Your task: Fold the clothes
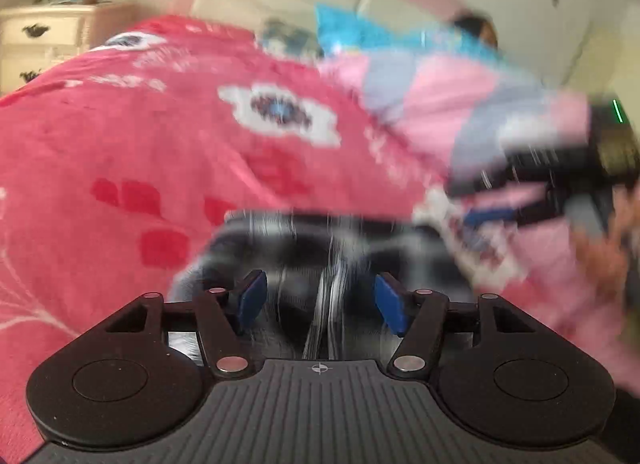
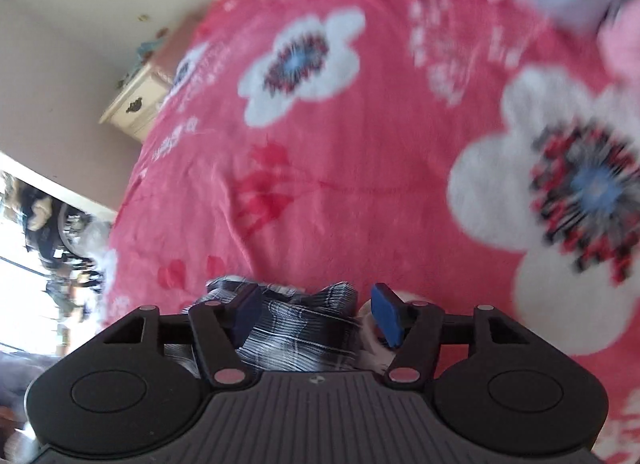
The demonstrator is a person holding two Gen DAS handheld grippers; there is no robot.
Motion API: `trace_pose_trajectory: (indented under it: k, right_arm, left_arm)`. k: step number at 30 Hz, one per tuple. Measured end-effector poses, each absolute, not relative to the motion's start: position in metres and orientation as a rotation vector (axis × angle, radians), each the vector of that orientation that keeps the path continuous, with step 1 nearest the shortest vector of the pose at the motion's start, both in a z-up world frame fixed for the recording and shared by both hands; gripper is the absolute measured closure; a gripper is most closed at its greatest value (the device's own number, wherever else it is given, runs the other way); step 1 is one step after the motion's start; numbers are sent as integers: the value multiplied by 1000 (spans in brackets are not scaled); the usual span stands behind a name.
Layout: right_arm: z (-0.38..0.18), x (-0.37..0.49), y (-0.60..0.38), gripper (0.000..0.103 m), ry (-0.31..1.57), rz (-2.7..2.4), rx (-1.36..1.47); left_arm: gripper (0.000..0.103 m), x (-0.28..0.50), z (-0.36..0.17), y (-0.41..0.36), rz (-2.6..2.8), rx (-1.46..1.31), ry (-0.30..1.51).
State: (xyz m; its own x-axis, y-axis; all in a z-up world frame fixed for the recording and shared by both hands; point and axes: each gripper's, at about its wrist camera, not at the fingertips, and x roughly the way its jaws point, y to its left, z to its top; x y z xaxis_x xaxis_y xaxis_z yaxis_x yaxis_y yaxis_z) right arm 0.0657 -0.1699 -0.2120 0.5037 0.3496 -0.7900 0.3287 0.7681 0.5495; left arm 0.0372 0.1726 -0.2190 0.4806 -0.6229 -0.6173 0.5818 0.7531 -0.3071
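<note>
Left tongs (image 1: 318, 302) jaws apart, right tongs (image 2: 316, 314) jaws apart, both angled downward

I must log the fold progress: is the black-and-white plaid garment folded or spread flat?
Bunched, not flat: the plaid garment lies crumpled on the pink blanket. A neat fold cannot be told.

Fuzzy fleece blanket (image 2: 320, 184), woven plaid cloth garment (image 2: 304, 328), matt ribbed plastic tongs (image 2: 316, 310).

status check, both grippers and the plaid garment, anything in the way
Left gripper open, right gripper open. Plaid garment between both pairs of jaws on the pink blanket, not clamped. Pile of pink clothes beyond, nothing blocking.
</note>
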Motion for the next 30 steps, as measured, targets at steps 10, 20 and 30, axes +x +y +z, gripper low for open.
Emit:
trace_pose_trajectory:
  k: [10, 20, 30]
  right_arm:
    - [-213, 53, -162, 85, 1039, 111, 611]
    - [-193, 21, -185, 91, 919, 96, 732]
    - [-206, -2, -207, 84, 955, -133, 631]
  left_arm:
    - [82, 8, -225, 163, -809, -17, 667]
    - [100, -52, -199, 187, -996, -44, 644]
    - [100, -69, -225, 183, -1042, 58, 756]
